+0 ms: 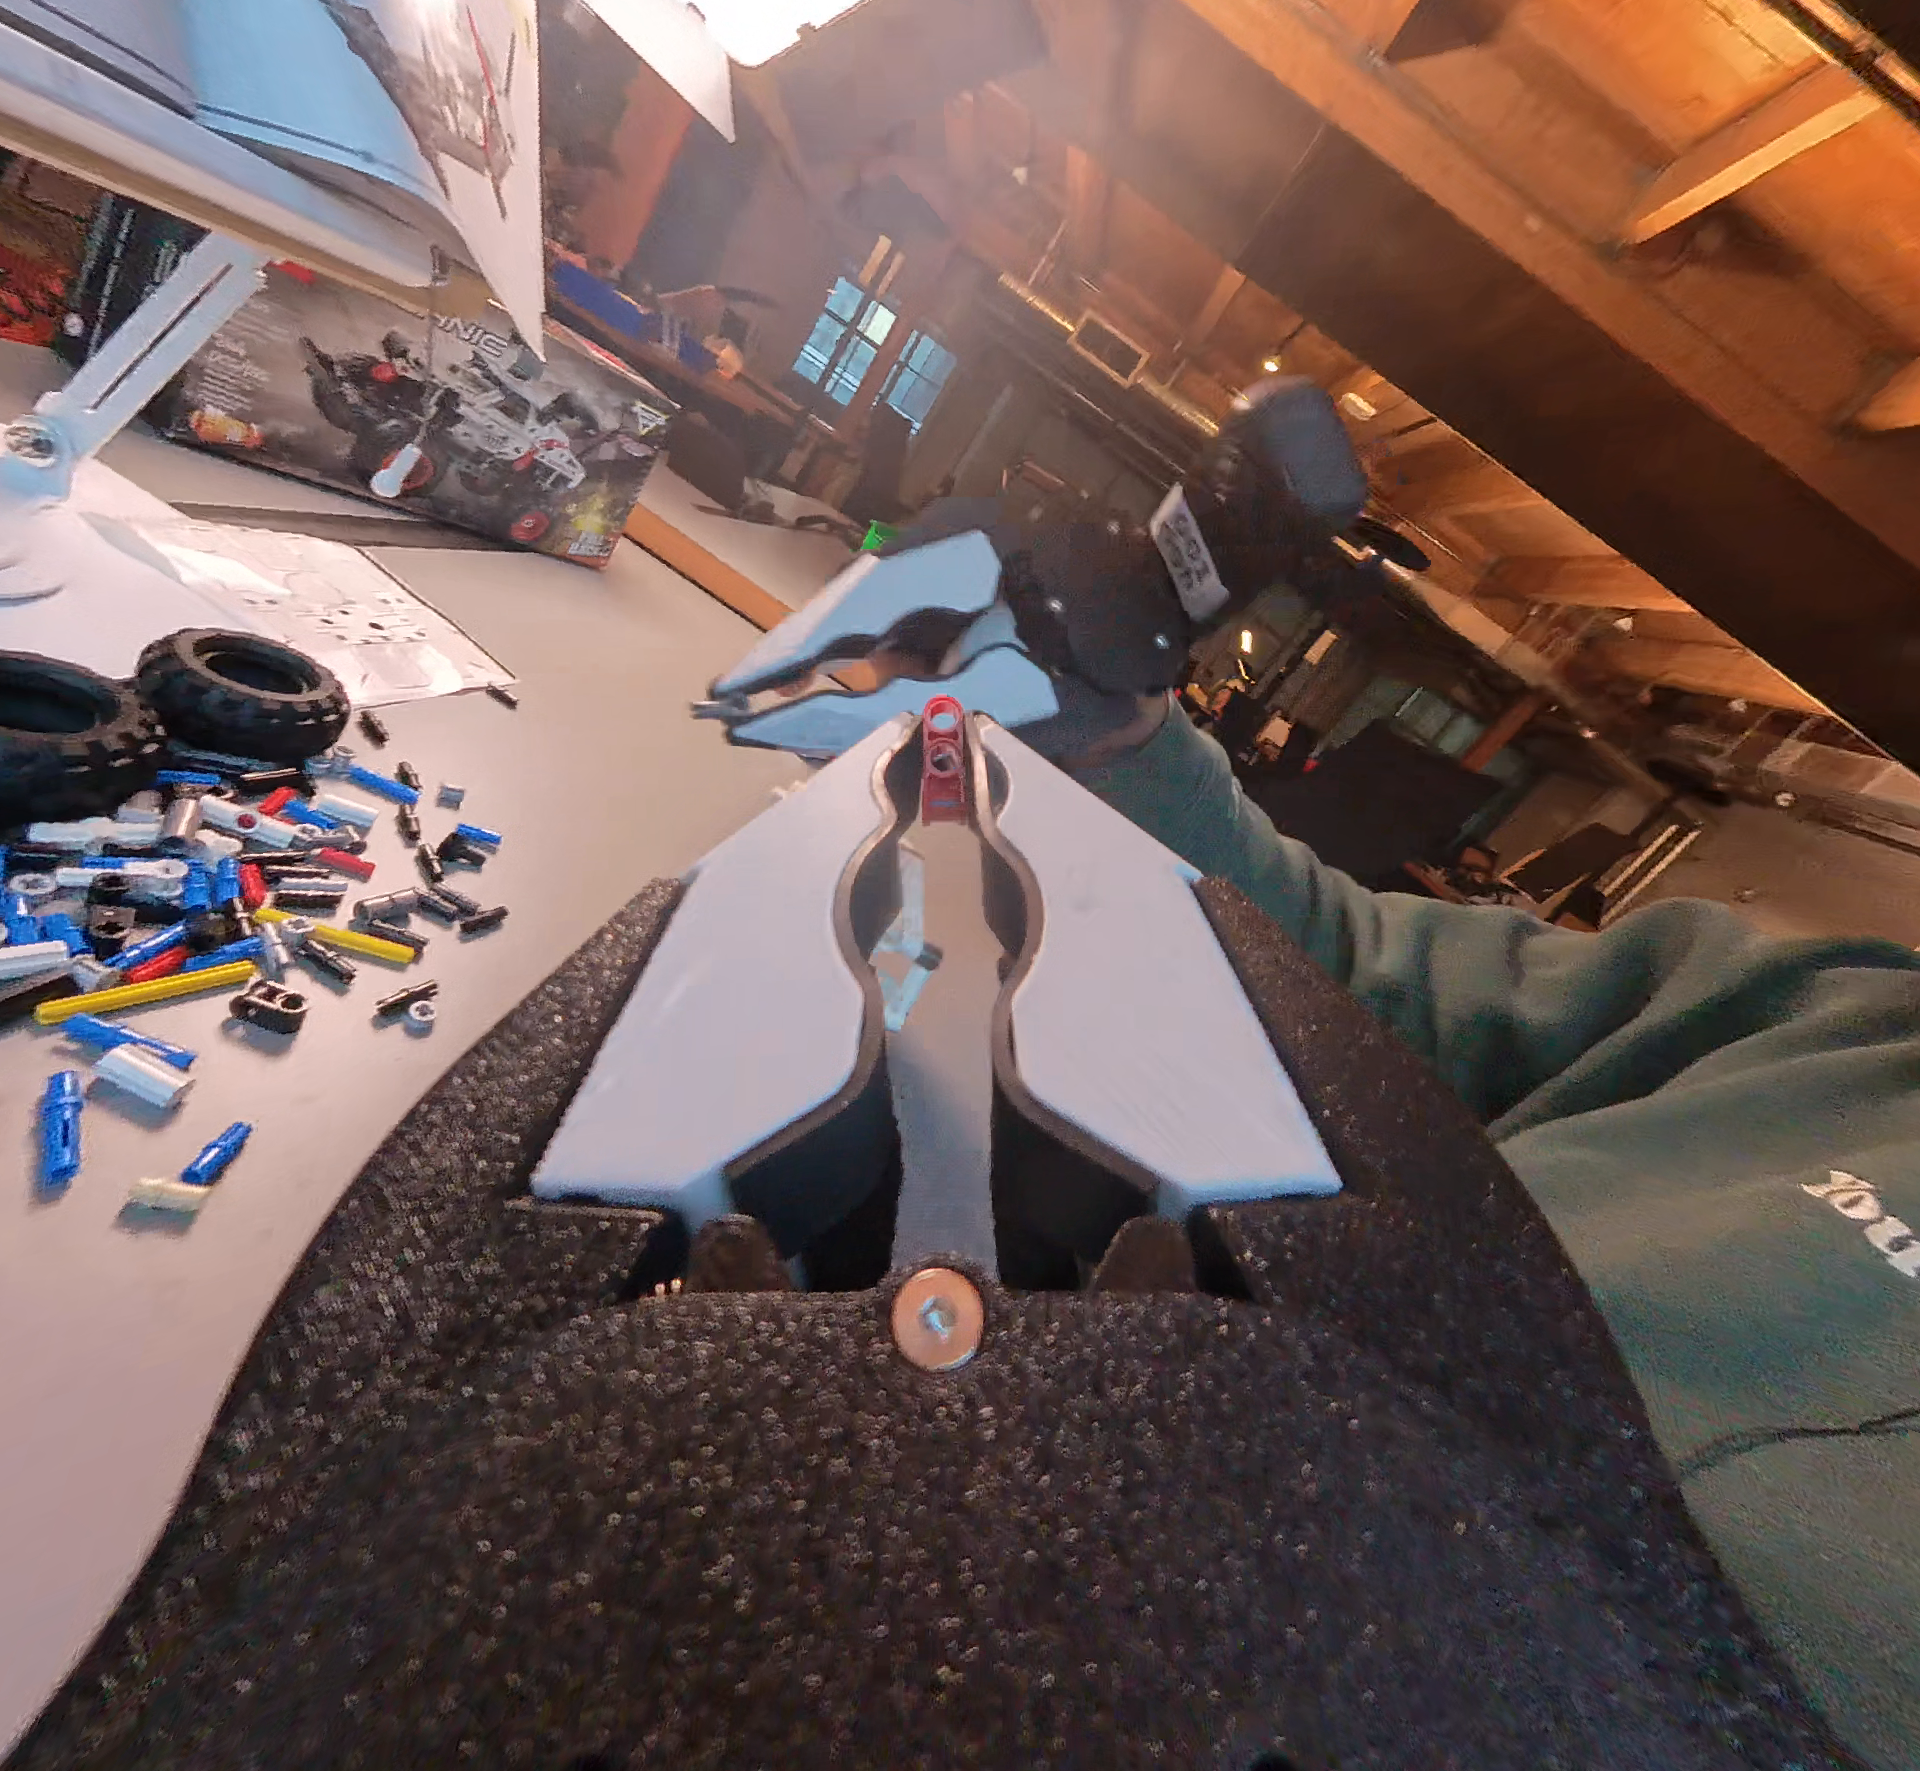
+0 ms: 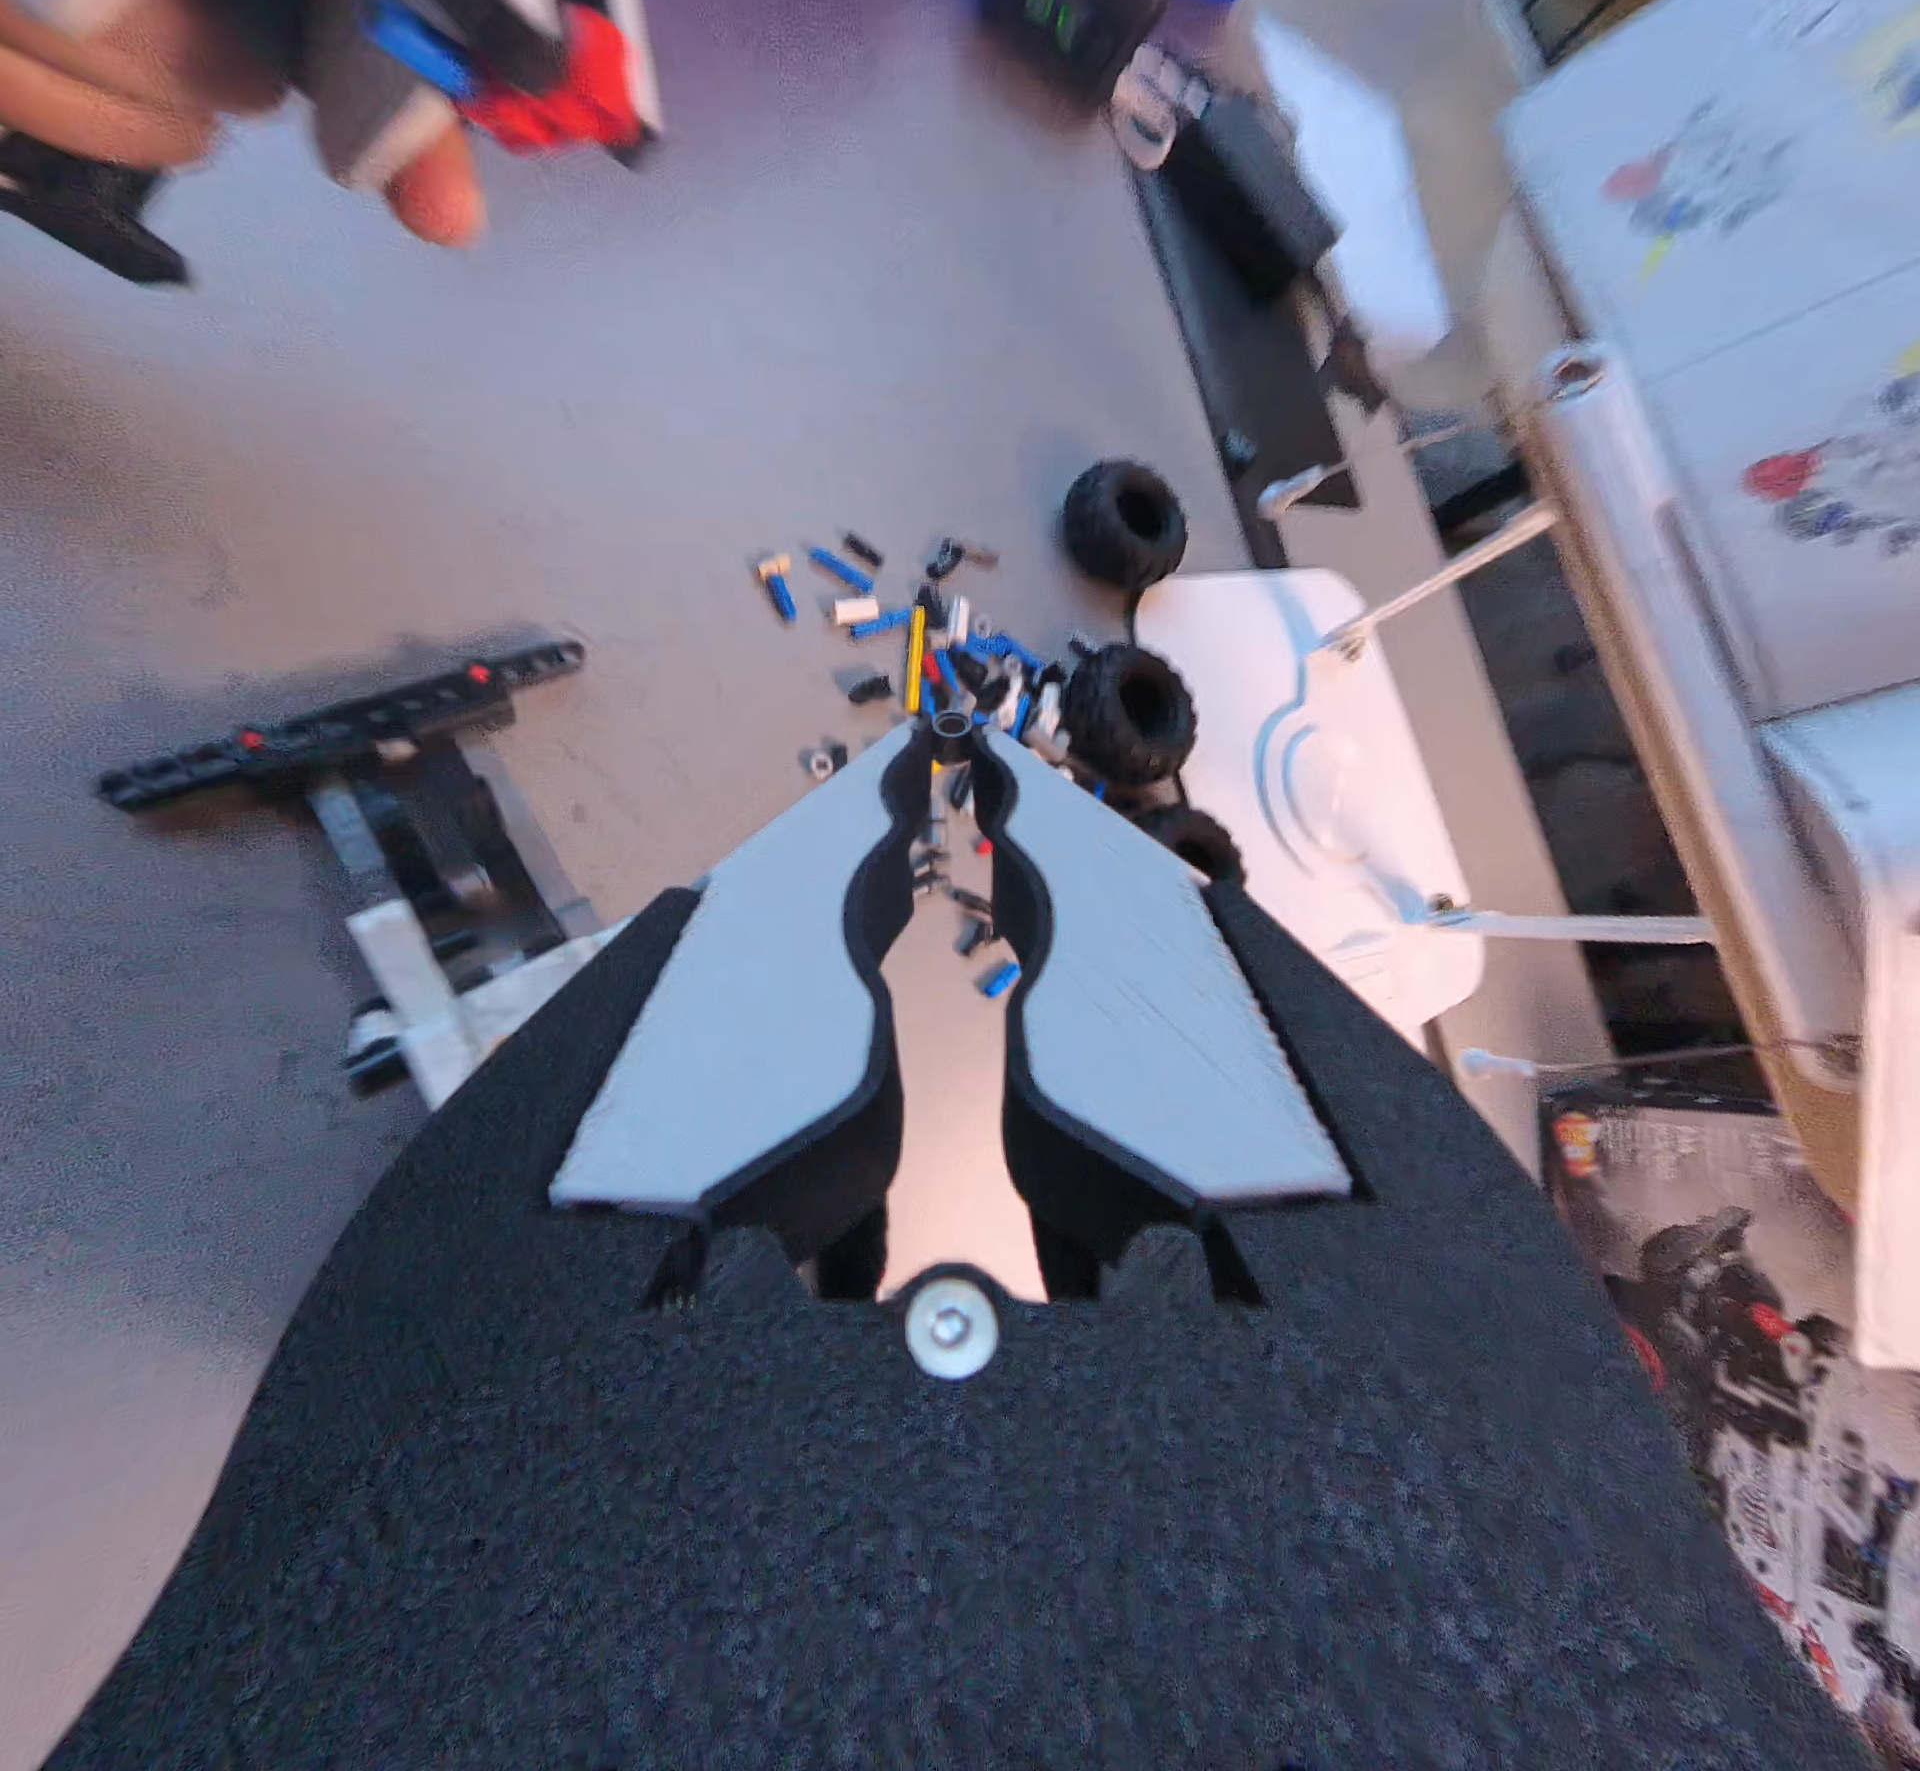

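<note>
grey tabletop [image 1: 582,661] carries a printed toy-truck box [image 1: 416,412] at far left; left gripper [image 1: 943,734] pinches a red pin connector [image 1: 943,760], right gripper [image 2: 948,732] clamps a small black bush [image 2: 951,724].

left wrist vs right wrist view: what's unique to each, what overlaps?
Left wrist only: the left hand-held gripper shut on a red holed piece, wooden ceiling beams, a green sleeve.

Right wrist only: the right hand-held gripper shut on a small black ring-shaped piece, and a black studded assembly on the table.

Both: the loose parts pile, black tyres, white stand base.
</note>
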